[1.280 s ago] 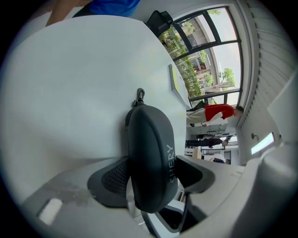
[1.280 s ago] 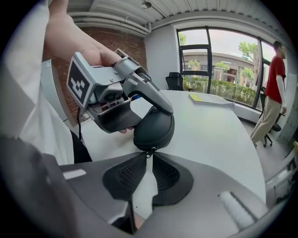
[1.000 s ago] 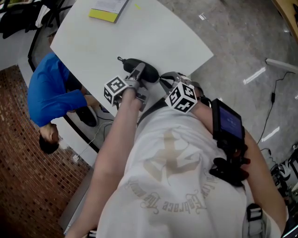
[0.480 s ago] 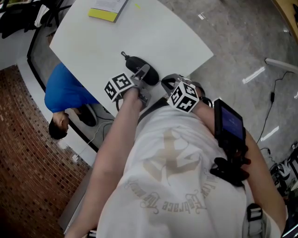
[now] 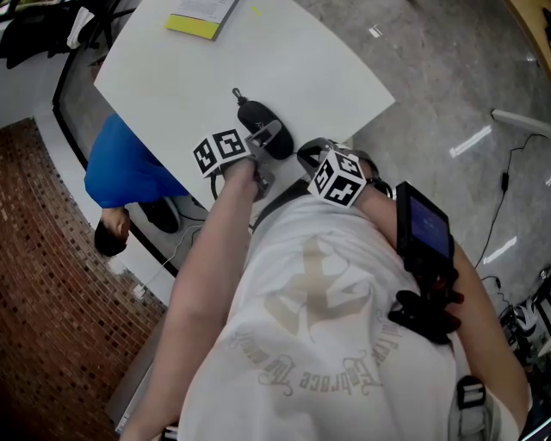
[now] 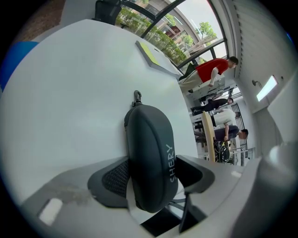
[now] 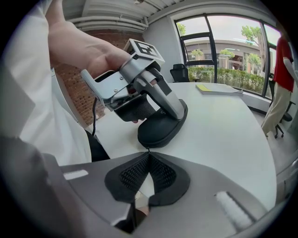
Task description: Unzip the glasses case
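A dark oval glasses case (image 5: pixel 258 119) rests on the white table (image 5: pixel 284 60), its cord loop (image 6: pixel 137 96) pointing away from me. My left gripper (image 6: pixel 151 174) is shut on the case (image 6: pixel 150 148), with a mesh pad pressed against each long side. In the right gripper view the case (image 7: pixel 160 129) lies just ahead, clamped under the left gripper's grey fingers (image 7: pixel 163 95). My right gripper (image 7: pixel 148 155) is shut, and its tips meet at the case's near end on a thin dark zipper pull. The head view shows the right gripper (image 5: pixel 303 155) close beside the case.
A yellow-edged booklet (image 5: pixel 200 17) lies at the table's far side, also seen as the booklet (image 7: pixel 218 89). A person in a blue top (image 5: pixel 129 172) is beside the table's left edge. Other people (image 6: pixel 216 69) stand in the background by the windows.
My left gripper has rolled, and the case has swung with it, its loop end now farther up the table. The person in blue has shifted along the table edge.
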Demonstrator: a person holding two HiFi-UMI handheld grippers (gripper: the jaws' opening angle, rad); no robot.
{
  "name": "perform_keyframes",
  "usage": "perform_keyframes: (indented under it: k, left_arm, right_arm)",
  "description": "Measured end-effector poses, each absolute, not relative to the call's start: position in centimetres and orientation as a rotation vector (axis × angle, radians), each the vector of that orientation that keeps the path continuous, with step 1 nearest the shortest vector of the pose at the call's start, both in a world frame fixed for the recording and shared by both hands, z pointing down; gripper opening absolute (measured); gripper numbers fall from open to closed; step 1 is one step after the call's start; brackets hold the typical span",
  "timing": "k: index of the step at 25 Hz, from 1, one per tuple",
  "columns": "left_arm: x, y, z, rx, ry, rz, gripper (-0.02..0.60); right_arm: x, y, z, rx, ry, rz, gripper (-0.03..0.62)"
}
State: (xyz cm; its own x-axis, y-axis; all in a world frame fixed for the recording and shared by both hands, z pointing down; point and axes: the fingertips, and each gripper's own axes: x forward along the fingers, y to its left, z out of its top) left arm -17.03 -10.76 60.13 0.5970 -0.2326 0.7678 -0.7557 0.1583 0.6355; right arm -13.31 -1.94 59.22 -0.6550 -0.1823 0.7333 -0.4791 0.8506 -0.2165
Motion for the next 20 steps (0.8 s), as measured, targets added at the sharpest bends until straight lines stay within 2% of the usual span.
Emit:
perform_keyframes:
  k: [9, 20]
  left_arm:
    - [-16.6, -10.5, 60.2, 1.443, -0.812, 0.562, 0.321]
    - [-16.2, -9.2, 59.7, 1.551, -0.609, 0.865, 0.316]
  right_arm:
    - [-13.1, -2.4, 58.9, 0.494, -2.269, 0.472, 0.005]
    - [-13.5, -3.5, 58.3, 0.53, -2.307, 0.528, 0.005]
